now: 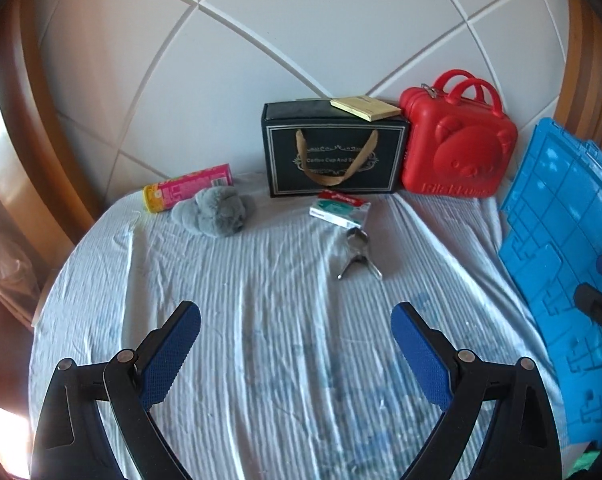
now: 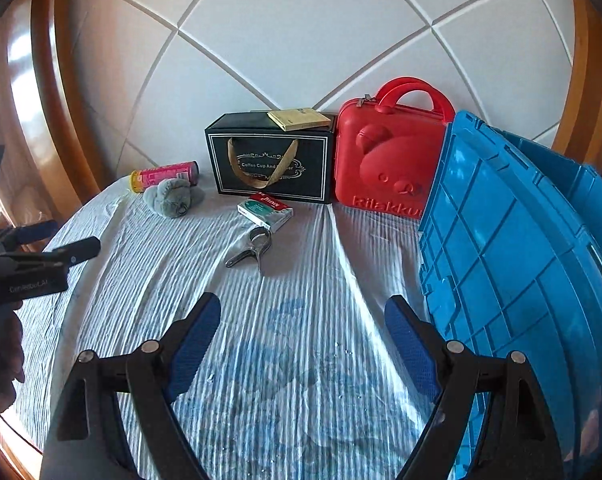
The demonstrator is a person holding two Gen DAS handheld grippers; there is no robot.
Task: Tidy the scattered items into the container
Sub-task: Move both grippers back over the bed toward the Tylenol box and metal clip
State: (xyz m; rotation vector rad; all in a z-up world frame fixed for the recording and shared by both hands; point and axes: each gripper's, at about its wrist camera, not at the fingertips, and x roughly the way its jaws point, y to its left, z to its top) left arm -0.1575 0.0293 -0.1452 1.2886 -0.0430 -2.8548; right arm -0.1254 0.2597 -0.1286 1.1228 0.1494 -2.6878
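On the bed | my left gripper [image 1: 296, 324] and right gripper [image 2: 303, 314] gape, empty | clip [image 2: 249, 251], packet [image 2: 265, 210], plush [image 2: 173, 197], can [image 2: 165, 176] all lie outside crate [image 2: 513, 264] | I judge nothing tidied yet.

A bedroom in a home is suggested: a bed [image 1: 261, 320] covered by a wrinkled striped sheet is backed by a padded white headboard [image 1: 261, 40] in a wooden frame, and household odds such as a red bear-faced case [image 1: 457, 148] are propped against it.

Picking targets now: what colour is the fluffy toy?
Grey; the fluffy toy shows best in the left wrist view.
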